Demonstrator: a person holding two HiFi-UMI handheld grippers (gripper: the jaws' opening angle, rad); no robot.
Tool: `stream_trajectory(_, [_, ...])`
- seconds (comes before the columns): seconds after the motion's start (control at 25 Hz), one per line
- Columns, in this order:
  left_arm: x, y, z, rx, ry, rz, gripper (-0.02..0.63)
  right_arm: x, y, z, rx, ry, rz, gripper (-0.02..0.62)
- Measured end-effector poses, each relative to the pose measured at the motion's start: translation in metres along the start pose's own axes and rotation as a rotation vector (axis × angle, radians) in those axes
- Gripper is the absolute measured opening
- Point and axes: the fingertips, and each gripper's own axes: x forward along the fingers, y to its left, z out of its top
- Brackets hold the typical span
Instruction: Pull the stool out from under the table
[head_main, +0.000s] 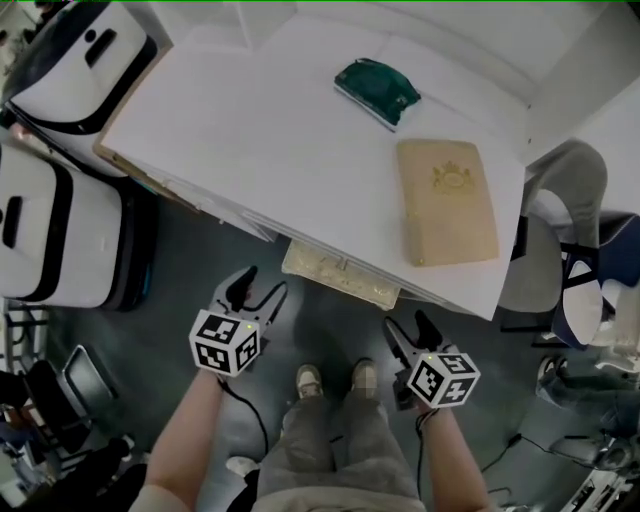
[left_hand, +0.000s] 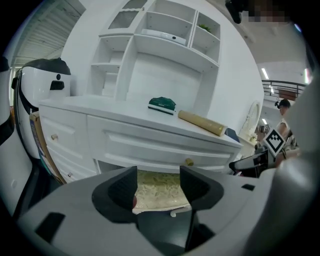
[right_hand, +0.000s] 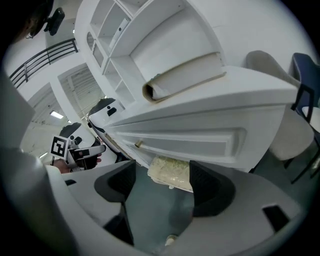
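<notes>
Left gripper and right gripper I hold spread and empty, short of the cushioned stool, mostly tucked under the white table; the whole pull remains.

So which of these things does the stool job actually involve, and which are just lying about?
Job: cream patterned cushioned stool, tucked under the white drawered table; left tongs and right tongs, both open and not touching it.
Lying about: dark green pouch, tan embossed folder, white-and-black cases, grey chair.
</notes>
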Motion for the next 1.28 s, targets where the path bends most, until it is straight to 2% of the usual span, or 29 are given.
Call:
stream_trajectory(0.16, [0.035, 0.018, -0.025, -0.008, -0.01, -0.008, 0.26, 0.031, -0.021, -0.024, 0.014, 0.019, -0.023, 0.337])
stream_trajectory(0.28, [0.059, 0.031, -0.045, 0.002, 0.011, -0.02, 0.269, 0.054, -0.036, -0.039, 0.022, 0.013, -0.053, 0.351])
stream_trajectory(0.48, [0.101, 0.05, -0.076, -0.034, 0.047, -0.034, 0.289, 0.089, -0.069, -0.055, 0.058, -0.002, -0.105, 0.364])
stream_trajectory(0.68, [0.143, 0.055, -0.109, -0.015, 0.094, -0.077, 0.31, 0.118, -0.105, -0.073, 0.104, -0.014, -0.154, 0.371])
stream_trajectory(0.84, [0.174, 0.066, -0.132, -0.037, 0.122, -0.101, 0.33, 0.137, -0.127, -0.085, 0.122, -0.028, -0.16, 0.381])
stream_trajectory(0.96, [0.194, 0.073, -0.14, -0.005, 0.133, -0.095, 0.341, 0.15, -0.141, -0.094, 0.119, -0.028, -0.151, 0.391])
stream_trajectory(1.08, [0.215, 0.075, -0.148, -0.004, 0.146, -0.119, 0.362, 0.163, -0.153, -0.1, 0.128, -0.037, -0.145, 0.399])
stream_trajectory(1.28, [0.244, 0.08, -0.16, -0.037, 0.136, -0.141, 0.403, 0.186, -0.181, -0.109, 0.208, -0.084, -0.164, 0.407])
